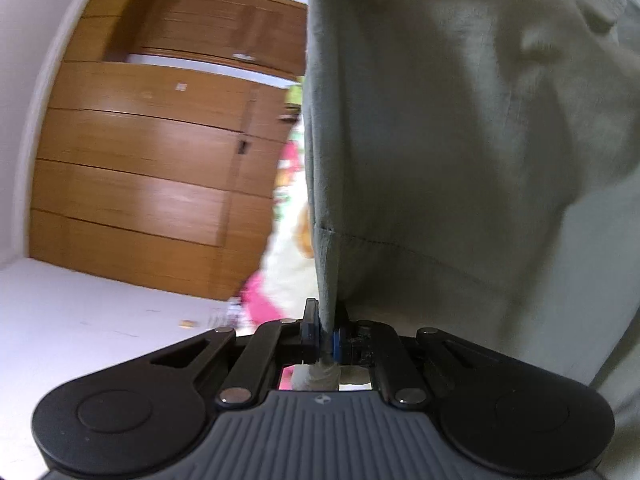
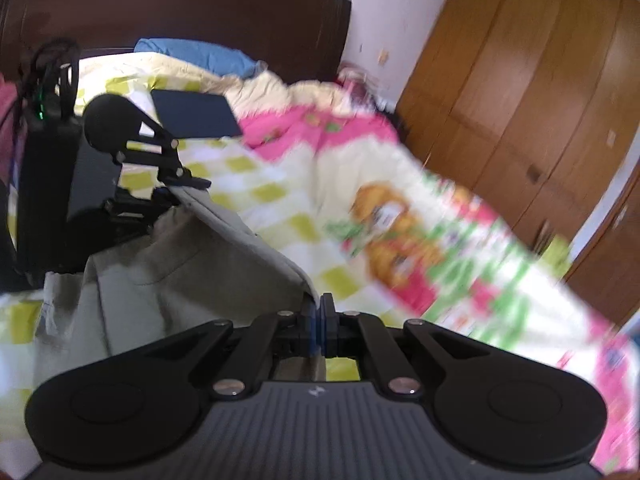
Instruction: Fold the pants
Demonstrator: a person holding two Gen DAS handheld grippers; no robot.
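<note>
the pants fill the right half of the left wrist view, hiding the bed behind them and running off the top and right edges. in the right wrist view the bedspread print is smeared by blur, and the wardrobe is cut off at the right.

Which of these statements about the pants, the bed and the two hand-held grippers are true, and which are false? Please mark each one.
1. The left hand-held gripper is shut on the pants. True.
2. The right hand-held gripper is open and holds nothing. False: it is shut on an edge of the pants.
3. The pants are blue. False: they are pale grey-green.
4. The bed has a colourful printed cover. True.
5. A dark flat pad lies on the bed. True.
6. The wardrobe is white. False: it is brown wood.
</note>
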